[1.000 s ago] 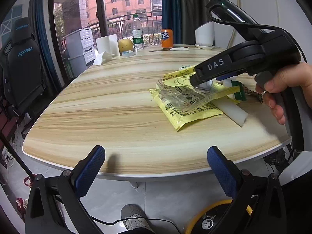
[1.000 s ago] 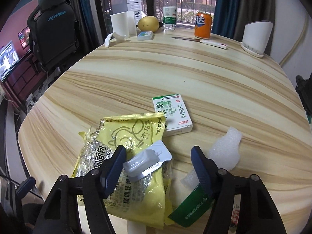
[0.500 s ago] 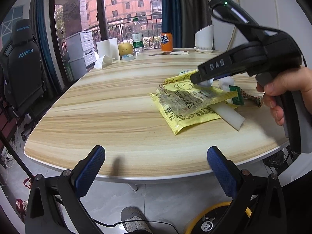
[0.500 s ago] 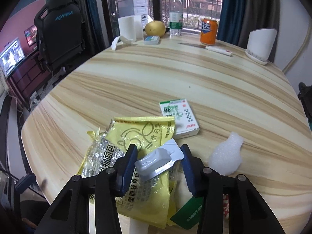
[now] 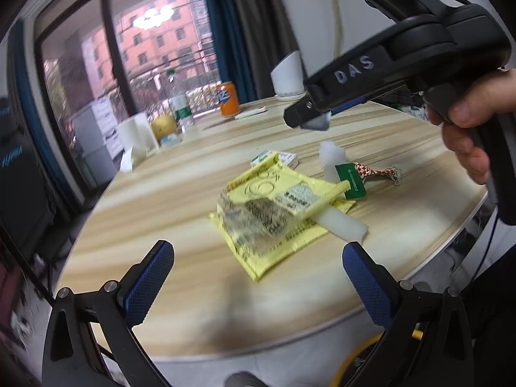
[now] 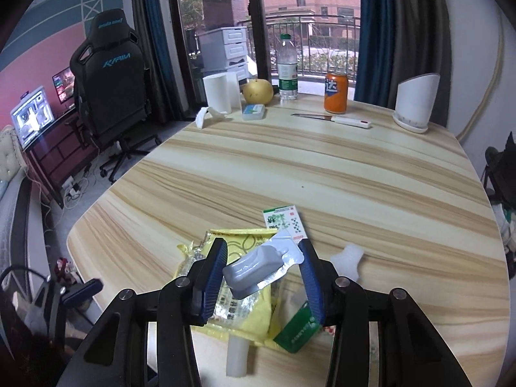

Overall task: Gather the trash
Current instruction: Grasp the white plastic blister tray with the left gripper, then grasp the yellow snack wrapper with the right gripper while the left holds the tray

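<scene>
Above the yellow snack wrapper [image 6: 240, 309] on the wooden table [image 6: 322, 167], the right gripper [image 6: 262, 272] pinches a grey blister pack [image 6: 258, 266] (light, thin, probably springy plastic) across its flange; the left gripper [image 5: 258, 271] hangs open, empty.

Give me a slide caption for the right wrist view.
Right gripper lifts a grey plastic blister pack above the trash pile.

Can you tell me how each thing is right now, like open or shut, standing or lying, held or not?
Right gripper: shut on the grey blister pack, lifted.
Left gripper: open, empty.
Yellow wrapper: lying flat, crumpled.
Soda can: upright.
Water bottle: upright, capped.
Knife: lying flat.
</scene>
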### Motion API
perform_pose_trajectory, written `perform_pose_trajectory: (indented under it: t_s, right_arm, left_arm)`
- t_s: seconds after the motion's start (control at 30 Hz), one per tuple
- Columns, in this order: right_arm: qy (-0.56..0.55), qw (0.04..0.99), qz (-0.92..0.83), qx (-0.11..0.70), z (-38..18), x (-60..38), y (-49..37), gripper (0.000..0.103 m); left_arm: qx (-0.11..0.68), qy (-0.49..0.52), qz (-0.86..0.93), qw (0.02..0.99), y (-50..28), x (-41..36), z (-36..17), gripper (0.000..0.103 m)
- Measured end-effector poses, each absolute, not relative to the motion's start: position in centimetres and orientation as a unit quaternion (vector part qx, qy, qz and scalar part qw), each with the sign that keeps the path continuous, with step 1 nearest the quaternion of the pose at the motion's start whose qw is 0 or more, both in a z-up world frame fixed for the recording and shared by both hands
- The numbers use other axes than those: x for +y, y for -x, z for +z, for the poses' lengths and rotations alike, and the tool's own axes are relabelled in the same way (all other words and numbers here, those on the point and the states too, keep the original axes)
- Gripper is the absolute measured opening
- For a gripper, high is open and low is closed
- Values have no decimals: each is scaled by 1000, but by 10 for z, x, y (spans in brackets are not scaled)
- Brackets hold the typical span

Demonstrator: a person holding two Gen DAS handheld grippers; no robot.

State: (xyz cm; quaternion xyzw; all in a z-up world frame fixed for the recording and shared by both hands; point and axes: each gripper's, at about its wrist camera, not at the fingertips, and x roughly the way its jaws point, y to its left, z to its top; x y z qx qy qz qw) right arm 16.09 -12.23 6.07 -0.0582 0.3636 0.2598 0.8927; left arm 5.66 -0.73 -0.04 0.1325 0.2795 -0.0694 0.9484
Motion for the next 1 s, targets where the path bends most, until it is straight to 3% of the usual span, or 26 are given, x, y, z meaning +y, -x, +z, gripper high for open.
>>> perform_pose_trajectory:
  t_s: [0.37, 0.4, 0.47, 0.53, 0.7, 0.8, 0.87, 1.0]
  right_arm:
    - [43, 895, 251, 366, 58, -148, -164, 44]
    - [43, 895, 251, 367, 57, -149, -164, 44]
    - [42, 894, 251, 369, 55, -150, -165, 44]
    - [40, 893, 250, 371, 52, -152, -165, 44]
    - [37, 893, 250, 374, 48, -155, -165, 44]
    - [36, 892, 251, 375, 44, -157, -164, 44]
    - [35, 890, 251, 378, 40, -158, -164, 44]
    - [32, 889, 250, 382, 35, -160, -164, 44]
  left_arm:
    - [288, -172, -111, 936, -79, -17, -3, 98]
    - [291, -180, -114, 933, -79, -20, -5, 95]
    - [297, -196, -115, 927, -81, -26, -8, 76]
    - [306, -202, -115, 923, -84, -29, -11, 69]
    - [320, -207, -118, 917, -90, -31, -18, 63]
    - [319, -204, -116, 918, -91, -33, -19, 41]
    - [324, -200, -117, 917, -92, -34, -20, 20]
    - [326, -204, -112, 916, -94, -38, -23, 7]
